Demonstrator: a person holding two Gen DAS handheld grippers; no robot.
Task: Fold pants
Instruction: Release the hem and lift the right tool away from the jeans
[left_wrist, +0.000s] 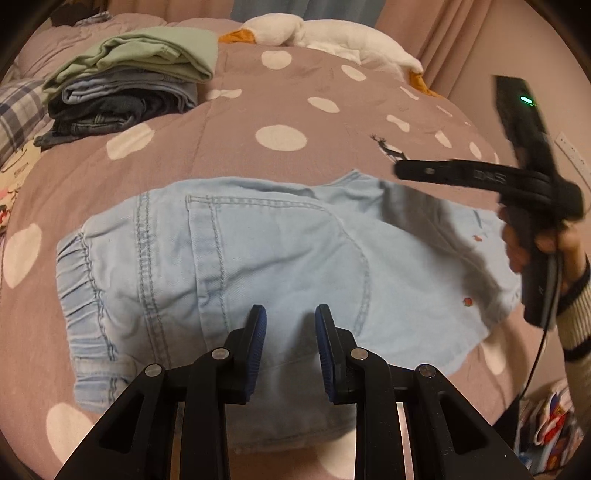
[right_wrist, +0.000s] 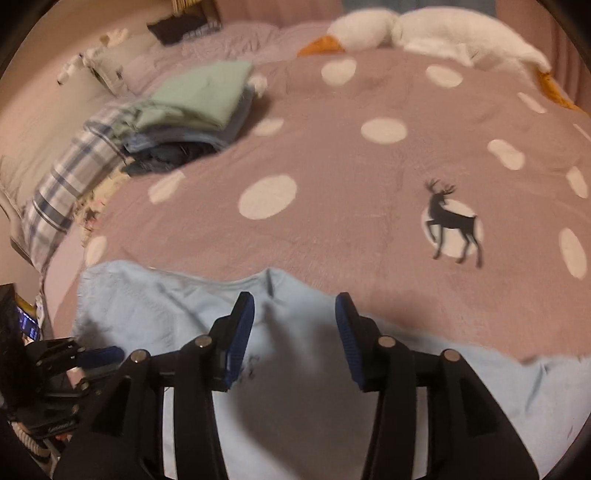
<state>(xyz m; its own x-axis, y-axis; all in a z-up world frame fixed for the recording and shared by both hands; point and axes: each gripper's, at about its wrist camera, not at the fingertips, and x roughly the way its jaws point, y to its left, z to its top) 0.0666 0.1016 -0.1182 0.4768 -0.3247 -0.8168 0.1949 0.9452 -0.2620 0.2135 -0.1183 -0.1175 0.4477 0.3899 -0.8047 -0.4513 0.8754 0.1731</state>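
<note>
— Left gripper (left_wrist: 290, 317)?
— Jaws parted, empty, hovering over the pale denim pants (left_wrist: 258, 258) spread on the dotted bed cover (left_wrist: 314, 122).
— Right gripper (right_wrist: 295, 317)?
— Also spread, holding nothing, above the pants' edge.
— Surroundings?
— Folded clothes stack (left_wrist: 125, 88) and plush goose (left_wrist: 314, 33) lay beyond, well apart.

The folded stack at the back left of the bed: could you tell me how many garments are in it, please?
3 can be told apart: a green garment on top, a light blue one beneath it, dark denim at the bottom. Further layers may be hidden.
</note>
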